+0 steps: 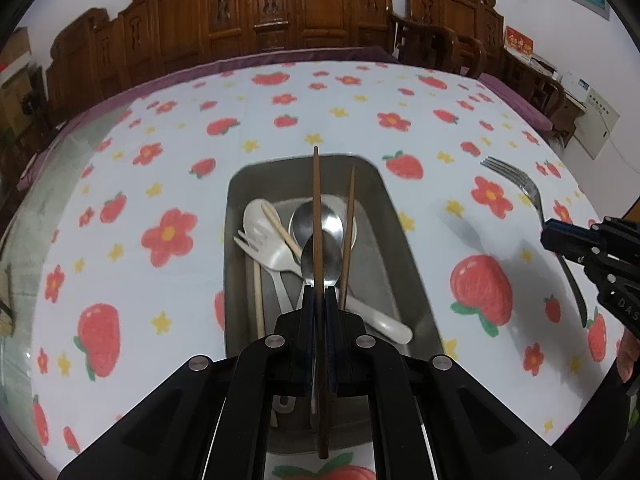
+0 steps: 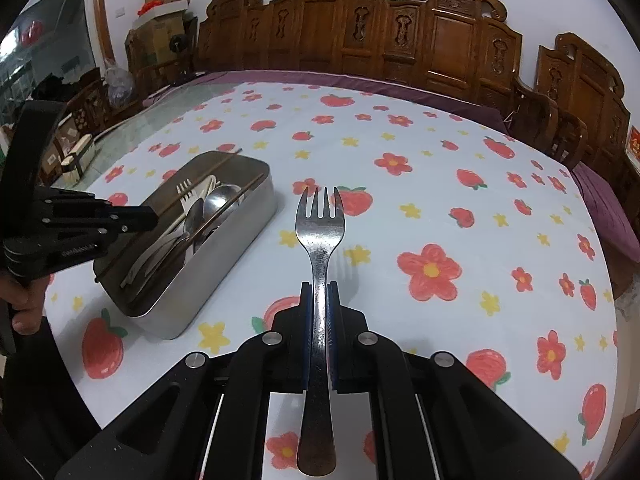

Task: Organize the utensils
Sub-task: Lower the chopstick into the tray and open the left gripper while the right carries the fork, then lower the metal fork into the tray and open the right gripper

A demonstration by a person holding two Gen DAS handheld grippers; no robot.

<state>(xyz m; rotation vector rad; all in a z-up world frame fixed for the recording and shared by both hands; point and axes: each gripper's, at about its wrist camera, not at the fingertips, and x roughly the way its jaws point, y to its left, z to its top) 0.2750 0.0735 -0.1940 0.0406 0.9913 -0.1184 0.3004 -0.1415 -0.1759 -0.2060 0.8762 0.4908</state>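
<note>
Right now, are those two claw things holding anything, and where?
Left gripper pinches a dark chopstick around mid-length; right gripper clamps a metal fork by its handle.

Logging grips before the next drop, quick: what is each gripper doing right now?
Left gripper: closed on a dark chopstick, above the metal tray.
Right gripper: closed on the metal fork, held above the tablecloth.

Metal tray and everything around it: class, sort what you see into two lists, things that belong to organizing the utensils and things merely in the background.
Belongs to the job:
- metal tray holding spoons and chopsticks
- brown chopstick in the left gripper
- metal fork in the right gripper

Just lying about:
- strawberry tablecloth
- carved wooden chairs
- cardboard boxes
</note>
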